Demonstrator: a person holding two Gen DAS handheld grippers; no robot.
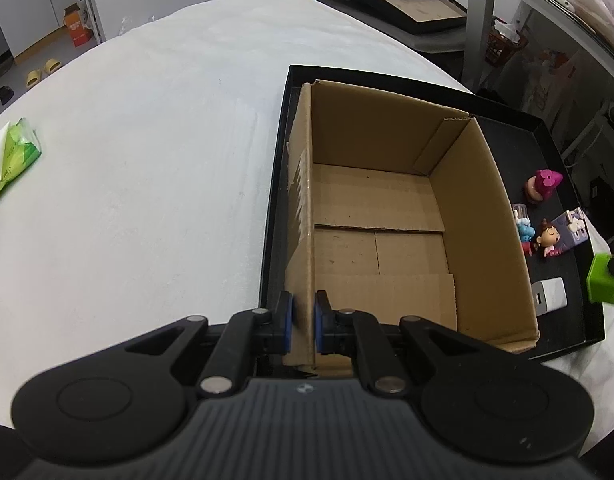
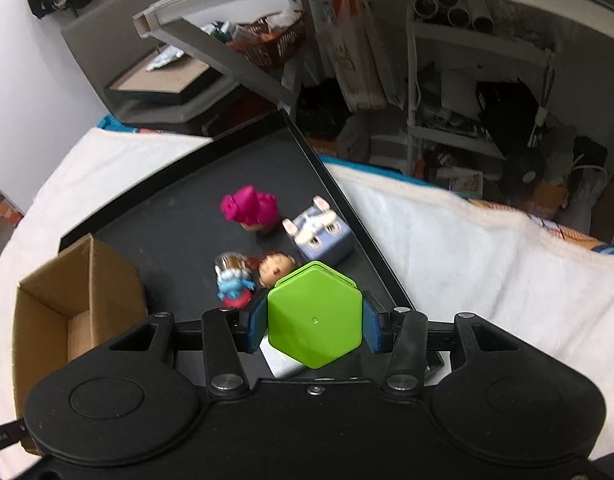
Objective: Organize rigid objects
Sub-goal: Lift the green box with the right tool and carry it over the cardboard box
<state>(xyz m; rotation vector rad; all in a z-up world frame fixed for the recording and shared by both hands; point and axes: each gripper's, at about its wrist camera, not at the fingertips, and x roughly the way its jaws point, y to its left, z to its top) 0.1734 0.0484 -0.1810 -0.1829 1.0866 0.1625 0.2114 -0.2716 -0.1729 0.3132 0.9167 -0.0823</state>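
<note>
An open cardboard box (image 1: 387, 208) with nothing inside stands in a black tray (image 1: 547, 140). My left gripper (image 1: 304, 322) is shut on the box's near left wall. My right gripper (image 2: 314, 322) is shut on a green hexagonal box (image 2: 315, 316), held above the tray; the same green box (image 1: 605, 284) shows at the right edge of the left wrist view. On the tray beside the cardboard box (image 2: 67, 292) lie a pink figurine (image 2: 251, 208), a purple rabbit block (image 2: 321, 232), a girl figurine (image 2: 275, 268), a blue figurine (image 2: 233, 284) and a white charger (image 1: 549, 296).
The tray (image 2: 347, 200) rests on a table covered with a white cloth (image 1: 147, 160). A green tissue pack (image 1: 13, 160) lies at the far left. Beyond the table's right edge stand a grey desk (image 2: 227, 60) and cluttered shelves (image 2: 467, 120).
</note>
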